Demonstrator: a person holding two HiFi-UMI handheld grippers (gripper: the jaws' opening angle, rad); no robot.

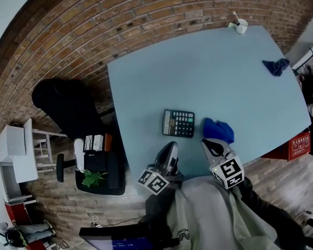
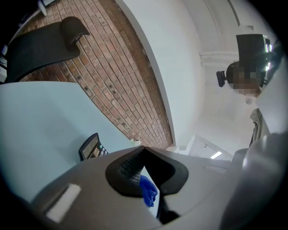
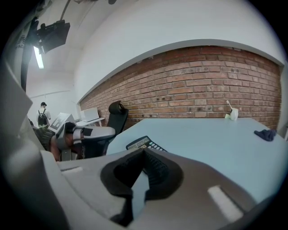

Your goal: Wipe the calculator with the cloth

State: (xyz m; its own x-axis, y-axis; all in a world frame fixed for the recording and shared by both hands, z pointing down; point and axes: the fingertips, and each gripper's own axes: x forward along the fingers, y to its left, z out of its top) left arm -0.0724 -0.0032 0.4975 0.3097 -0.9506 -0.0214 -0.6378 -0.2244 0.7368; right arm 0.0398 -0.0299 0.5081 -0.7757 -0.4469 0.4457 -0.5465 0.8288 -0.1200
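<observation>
Head view: calculator [image 1: 178, 123] lies on the surface [image 1: 200, 72], cloth [image 1: 218, 131] bunched just beside it at 3 o'clock. Toward 6 o'clock, left gripper [image 1: 171, 146] and right gripper [image 1: 208, 144] show fingers closed, empty. Wiping could be ahead or finished.

One calculator [image 1: 178, 123], one white cup [image 1: 240, 26] and one black chair [image 1: 64, 105] are counted. Two cloths are seen: a bright blue cloth [image 1: 218, 131] and a dark blue cloth [image 1: 275, 66].
</observation>
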